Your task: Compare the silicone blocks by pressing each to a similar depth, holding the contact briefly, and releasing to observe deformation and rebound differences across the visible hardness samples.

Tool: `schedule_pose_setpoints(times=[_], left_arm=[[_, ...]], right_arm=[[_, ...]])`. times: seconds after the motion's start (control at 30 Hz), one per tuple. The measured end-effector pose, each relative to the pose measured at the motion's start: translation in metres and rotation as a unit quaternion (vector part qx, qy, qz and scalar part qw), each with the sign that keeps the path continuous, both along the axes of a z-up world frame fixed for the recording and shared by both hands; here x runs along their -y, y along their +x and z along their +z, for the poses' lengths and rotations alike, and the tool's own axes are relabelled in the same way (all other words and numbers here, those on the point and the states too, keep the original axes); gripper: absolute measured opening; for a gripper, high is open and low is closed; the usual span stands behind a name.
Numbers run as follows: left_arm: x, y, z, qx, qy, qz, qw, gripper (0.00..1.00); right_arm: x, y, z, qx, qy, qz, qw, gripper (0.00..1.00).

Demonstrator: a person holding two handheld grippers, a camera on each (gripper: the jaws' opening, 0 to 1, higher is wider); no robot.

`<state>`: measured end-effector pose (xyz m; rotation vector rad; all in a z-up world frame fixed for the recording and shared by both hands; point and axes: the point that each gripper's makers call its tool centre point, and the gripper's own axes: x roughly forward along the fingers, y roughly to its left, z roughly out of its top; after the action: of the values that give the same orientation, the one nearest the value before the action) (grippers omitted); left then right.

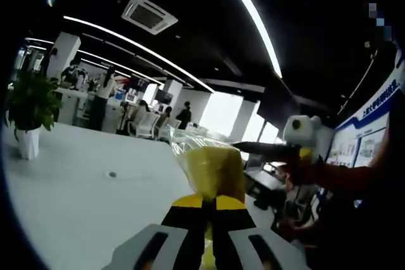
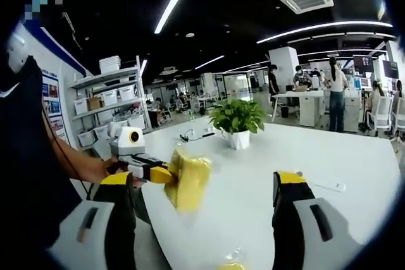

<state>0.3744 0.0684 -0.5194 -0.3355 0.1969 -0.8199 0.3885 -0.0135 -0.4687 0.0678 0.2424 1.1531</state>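
Fingers first, in the left gripper view: your left gripper (image 1: 204, 203) has its yellow tips pressed together on the lower edge of the yellow silicone block in its clear wrapper (image 1: 212, 167), which is held up above the white table (image 1: 76, 200), while the right gripper (image 1: 278, 148) reaches in from the right with its tip just at the block's upper corner — contact I can't confirm. In the right gripper view, your right gripper (image 2: 204, 203) stands spread wide and empty, the block (image 2: 188, 181) sitting between and beyond its jaws, pinched at its left edge by the left gripper (image 2: 152, 172). You look to be at the approach before a press — next, bring the right jaws onto the block and squeeze to a modest depth, keeping the left pinch steady.
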Motion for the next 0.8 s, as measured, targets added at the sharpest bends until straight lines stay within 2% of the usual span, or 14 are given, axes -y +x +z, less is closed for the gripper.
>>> schedule_pose_setpoints(times=[0.13,0.2,0.6,0.8], left_arm=[[0.003,-0.005,0.005,0.008,-0.001,-0.002,1.0000,0.00],[0.004,-0.007,0.008,0.010,-0.004,-0.003,0.9999,0.00],[0.010,-0.017,0.016,0.015,-0.010,-0.013,0.9998,0.00],[0.017,-0.019,0.016,0.018,-0.004,-0.019,0.9996,0.01]], right_arm=[[-0.010,-0.002,0.000,0.006,-0.001,0.012,0.9999,0.75],[-0.016,-0.002,0.000,-0.004,0.010,0.018,0.9998,0.73],[-0.035,-0.011,-0.004,-0.016,0.017,0.049,0.9985,0.51],[-0.045,-0.015,-0.009,-0.021,0.013,0.062,0.9978,0.47]])
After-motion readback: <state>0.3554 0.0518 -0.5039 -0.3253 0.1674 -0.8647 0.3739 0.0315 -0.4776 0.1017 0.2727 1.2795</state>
